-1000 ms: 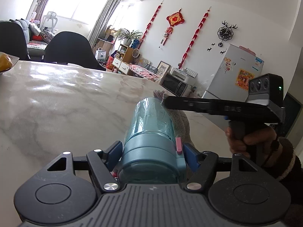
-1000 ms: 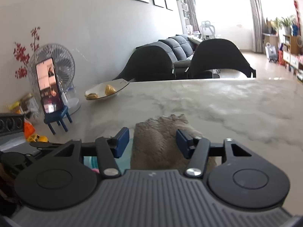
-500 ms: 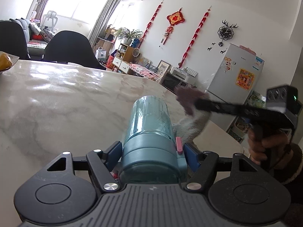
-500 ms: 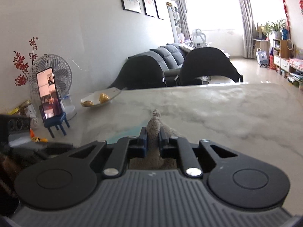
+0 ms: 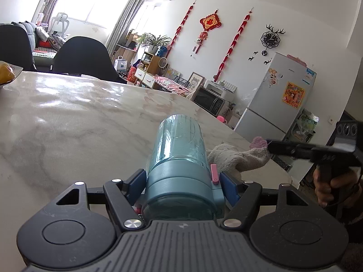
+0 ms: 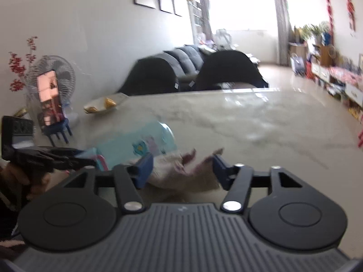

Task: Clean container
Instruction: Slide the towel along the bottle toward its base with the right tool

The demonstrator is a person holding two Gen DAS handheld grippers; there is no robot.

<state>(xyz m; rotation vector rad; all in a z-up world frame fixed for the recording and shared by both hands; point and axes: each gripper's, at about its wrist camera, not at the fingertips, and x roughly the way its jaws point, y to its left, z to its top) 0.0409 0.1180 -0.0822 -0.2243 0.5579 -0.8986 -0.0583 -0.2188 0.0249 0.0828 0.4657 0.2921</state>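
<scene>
Bottle: teal bottle (image 5: 181, 156) lying level, contents unclear, clamped by left gripper (image 5: 182, 181).
Right gripper (image 6: 182, 167): jaws just spreading, cloth (image 6: 181, 174) loose between.
Right view only: dish (image 6: 102, 106) with yellow food.

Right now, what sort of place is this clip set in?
Most likely a lived-in home, an open living and dining room. A marble-look dining table with dark chairs, a grey sofa by the window, and a fridge beside a microwave suggest that.

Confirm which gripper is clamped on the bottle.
The left gripper: its jaws press both sides of the teal bottle. The right gripper has just opened its jaws; the cloth lies loose between them.
</scene>
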